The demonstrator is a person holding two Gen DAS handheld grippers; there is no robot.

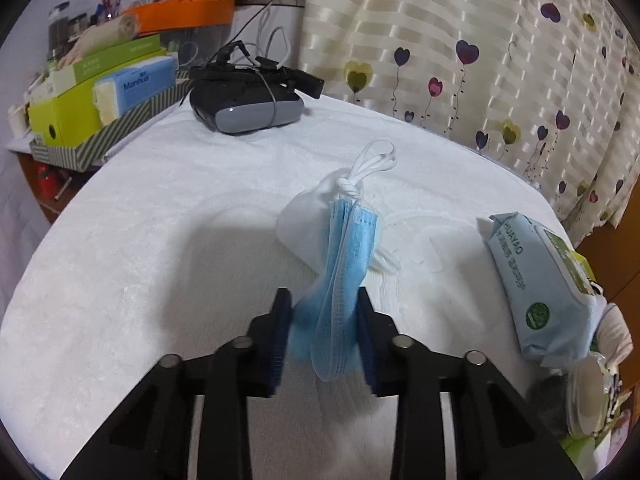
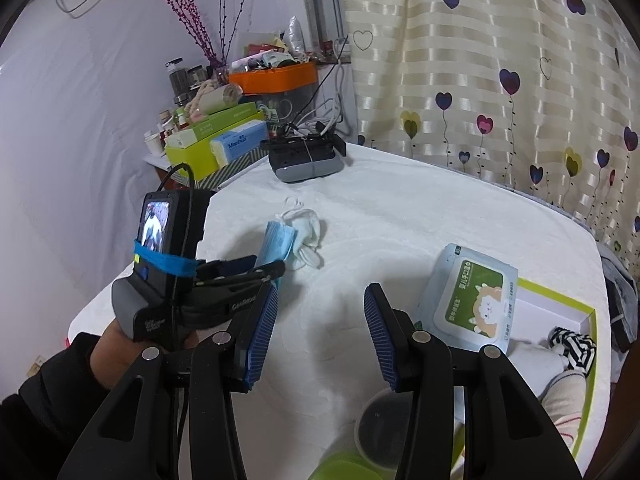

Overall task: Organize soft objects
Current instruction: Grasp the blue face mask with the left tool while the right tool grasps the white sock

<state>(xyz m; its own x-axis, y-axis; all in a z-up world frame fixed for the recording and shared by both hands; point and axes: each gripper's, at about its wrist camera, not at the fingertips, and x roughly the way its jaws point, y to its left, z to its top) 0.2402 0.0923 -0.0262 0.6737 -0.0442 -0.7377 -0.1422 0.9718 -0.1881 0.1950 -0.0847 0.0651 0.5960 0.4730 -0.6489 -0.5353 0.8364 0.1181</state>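
Low in the centre of the left wrist view, a bundle of blue face masks [image 1: 340, 280] was pinched between the narrowed pads of the left gripper [image 1: 324, 336], probably for carrying toward the green-rimmed box [image 2: 560, 292] at lower right. The right gripper [image 2: 320, 332] was held wide open, empty, beside the wet wipes pack [image 2: 468, 300].

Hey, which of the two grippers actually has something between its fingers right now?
The left gripper: the bundle of blue face masks sits between its fingers. The right gripper is spread open over bare white cloth.
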